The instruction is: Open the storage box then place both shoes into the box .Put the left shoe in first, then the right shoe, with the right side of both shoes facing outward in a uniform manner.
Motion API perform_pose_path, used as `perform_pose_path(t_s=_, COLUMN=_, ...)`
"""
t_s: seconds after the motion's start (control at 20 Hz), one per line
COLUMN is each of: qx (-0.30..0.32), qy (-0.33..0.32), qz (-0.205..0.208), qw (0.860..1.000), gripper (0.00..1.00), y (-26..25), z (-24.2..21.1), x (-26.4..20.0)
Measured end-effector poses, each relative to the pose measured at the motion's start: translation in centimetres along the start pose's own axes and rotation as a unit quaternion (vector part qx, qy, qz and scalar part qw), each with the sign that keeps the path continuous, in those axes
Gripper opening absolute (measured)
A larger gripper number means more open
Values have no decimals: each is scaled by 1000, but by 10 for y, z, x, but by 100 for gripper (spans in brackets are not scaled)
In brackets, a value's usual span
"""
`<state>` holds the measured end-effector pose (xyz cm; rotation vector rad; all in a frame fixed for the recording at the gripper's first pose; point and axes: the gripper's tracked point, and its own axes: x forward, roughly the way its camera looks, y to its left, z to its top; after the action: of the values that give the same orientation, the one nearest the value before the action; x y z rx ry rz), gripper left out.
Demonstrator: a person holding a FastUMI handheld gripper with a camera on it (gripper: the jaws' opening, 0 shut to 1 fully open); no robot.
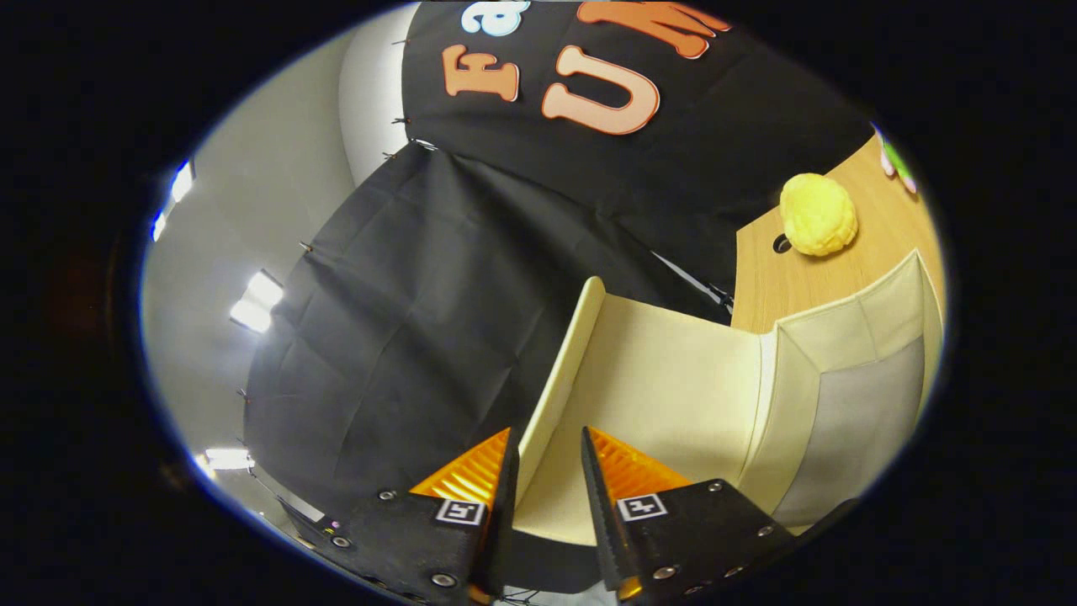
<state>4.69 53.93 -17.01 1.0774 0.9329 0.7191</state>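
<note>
The claw (547, 446) pinches the raised edge of the lid (665, 370) of the cream storage box (850, 404), its grey inside showing just beyond the fingers. A yellow ball (818, 214) sits farther off on the wooden table (761, 282).

The storage box (850, 396) runs past the view's rim, and its lid's (665, 379) near edge seems hidden behind the hand-held gripper (547, 471).

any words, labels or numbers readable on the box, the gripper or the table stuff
storage box: none on its open lid or walls.
gripper, its fingers either side of the lid's edge: two square markers, coded patterns, no words.
yellow lump on the table: none.
</note>
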Motion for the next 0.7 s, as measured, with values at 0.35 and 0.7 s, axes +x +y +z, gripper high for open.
perform_pose_path(t_s=0.35, qx=-95, qy=-24, qz=-86, qw=991, gripper=90, y=-48, z=28, x=-52)
perform_pose_path(t_s=0.7, qx=-172, qy=-28, qz=-234, qw=957, gripper=96, y=-131, z=48, x=-147)
